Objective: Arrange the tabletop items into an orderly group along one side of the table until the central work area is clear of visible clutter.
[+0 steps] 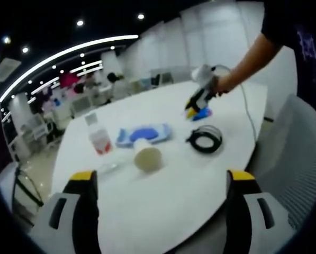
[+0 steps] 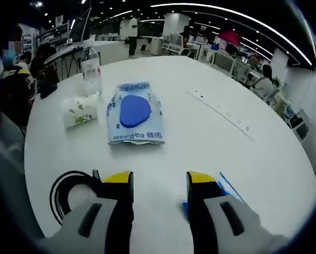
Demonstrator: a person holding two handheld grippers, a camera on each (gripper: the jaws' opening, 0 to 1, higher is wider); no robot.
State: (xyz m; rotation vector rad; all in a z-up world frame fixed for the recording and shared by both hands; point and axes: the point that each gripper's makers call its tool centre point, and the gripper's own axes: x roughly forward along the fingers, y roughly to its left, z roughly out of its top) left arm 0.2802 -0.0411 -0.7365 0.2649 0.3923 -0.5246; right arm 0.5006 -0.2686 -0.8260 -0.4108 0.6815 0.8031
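Counter [image 1: 163, 201]: large, white, rounded edge, glossy top.
Ceiling [image 1: 36, 21]: dark, with small round spotlights and long curved light strips [image 1: 68, 55]; the same strips arc across the right gripper view.
Wall [image 1: 216, 37]: pale panels behind the counter's far end.
Chair [image 1: 300, 153]: pale grey mesh back, just beside the counter's edge.
Floor [image 1: 33, 169]: light and shiny.
Background: open office with more white desks [image 2: 107, 50] and chairs; a white column [image 2: 173, 24]; a pink-red shape [image 2: 229, 36] far off, blurred.
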